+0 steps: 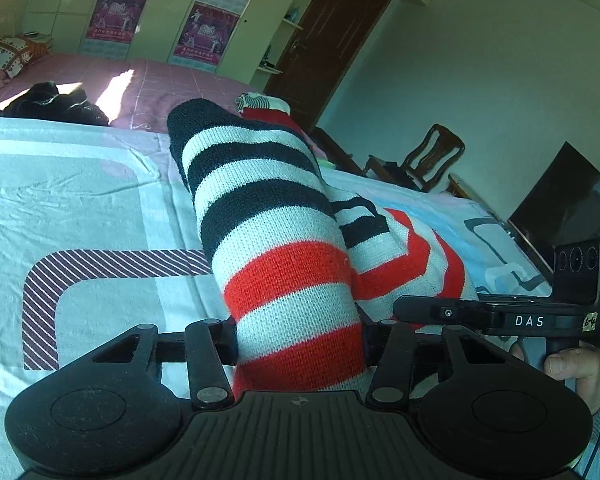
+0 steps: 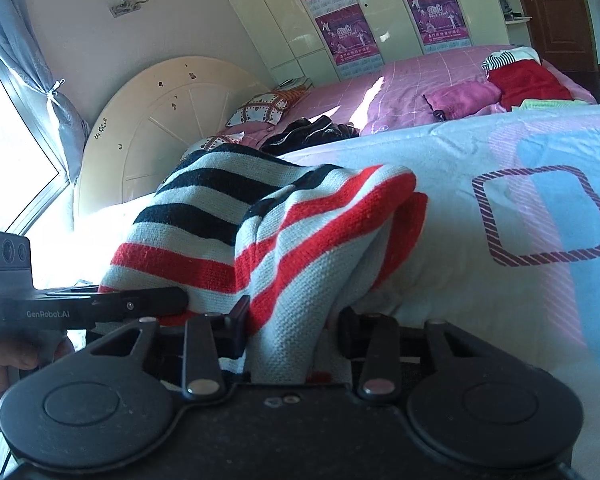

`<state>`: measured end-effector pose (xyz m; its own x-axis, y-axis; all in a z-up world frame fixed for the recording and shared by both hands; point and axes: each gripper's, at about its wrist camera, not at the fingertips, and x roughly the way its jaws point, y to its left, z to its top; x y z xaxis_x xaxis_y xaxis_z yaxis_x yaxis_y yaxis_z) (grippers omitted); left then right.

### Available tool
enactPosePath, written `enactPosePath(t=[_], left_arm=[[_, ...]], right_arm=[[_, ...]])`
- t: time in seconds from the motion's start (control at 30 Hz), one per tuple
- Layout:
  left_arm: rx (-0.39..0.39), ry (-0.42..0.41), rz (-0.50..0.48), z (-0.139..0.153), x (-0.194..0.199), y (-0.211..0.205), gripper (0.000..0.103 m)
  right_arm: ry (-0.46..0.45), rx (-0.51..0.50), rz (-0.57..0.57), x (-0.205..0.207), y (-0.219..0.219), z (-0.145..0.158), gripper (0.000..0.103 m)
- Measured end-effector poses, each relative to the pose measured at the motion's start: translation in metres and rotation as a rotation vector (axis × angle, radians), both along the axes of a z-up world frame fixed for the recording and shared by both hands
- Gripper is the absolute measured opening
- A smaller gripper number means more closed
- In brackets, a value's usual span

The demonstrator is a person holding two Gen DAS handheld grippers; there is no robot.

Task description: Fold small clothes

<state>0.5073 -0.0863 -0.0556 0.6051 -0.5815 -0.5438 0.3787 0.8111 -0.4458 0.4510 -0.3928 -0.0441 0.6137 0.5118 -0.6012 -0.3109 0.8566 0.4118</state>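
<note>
A small knitted sweater [image 1: 276, 240] with black, white and red stripes lies bunched on the pale blue bed sheet [image 1: 80, 208]. My left gripper [image 1: 300, 344] is shut on its red-and-white striped edge, the cloth draping over the jaws. In the right wrist view the same sweater [image 2: 284, 232] rises in a fold, and my right gripper [image 2: 290, 332] is shut on its white-and-red edge. The right gripper also shows in the left wrist view [image 1: 480, 314], close beside the left one. The left gripper also shows in the right wrist view [image 2: 112, 304]. The fingertips are hidden by cloth.
A black garment [image 1: 48, 102] lies on the pink bedspread [image 2: 412, 80] behind. A red and striped clothes pile [image 2: 520, 74] sits at the far bed edge. A wooden chair [image 1: 432, 156] and a dark TV screen [image 1: 572, 200] stand right of the bed.
</note>
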Motion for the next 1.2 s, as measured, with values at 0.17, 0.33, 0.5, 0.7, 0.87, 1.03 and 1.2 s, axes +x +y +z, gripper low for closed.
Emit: enactPosePath(t=[0.17,0.33,0.5,0.7,0.87,1.03,1.2], left_arm=[[-0.049,-0.018,-0.019,0.016,-0.011,0.017,0.048],[-0.093,-0.031,0.003,0.030,-0.028,0.060,0.048],[-0.094,-0.023,0.054,0.036,-0.052,0.128,0.048],[-0.077,0.026,0.139,0.027,-0.075,0.221,0.048],[-0.098,0.101,0.195,0.003,-0.086,0.297,0.048],[-0.119,0.210,0.247,-0.036,-0.088,0.343,0.050],[-0.229,0.217,0.291,-0.066,-0.104,0.349,0.061]], right_arm=[[-0.030,-0.034,-0.005,-0.014,0.018,0.023,0.040],[-0.063,-0.034,0.019,-0.021,0.055,0.044,0.040],[-0.069,-0.014,0.082,-0.020,0.116,0.048,0.039],[-0.027,0.052,0.145,-0.009,0.195,0.029,0.039],[0.015,0.089,0.207,0.003,0.256,0.005,0.039],[0.093,0.089,0.202,0.016,0.297,-0.029,0.045],[0.153,0.125,0.147,0.019,0.288,-0.049,0.057]])
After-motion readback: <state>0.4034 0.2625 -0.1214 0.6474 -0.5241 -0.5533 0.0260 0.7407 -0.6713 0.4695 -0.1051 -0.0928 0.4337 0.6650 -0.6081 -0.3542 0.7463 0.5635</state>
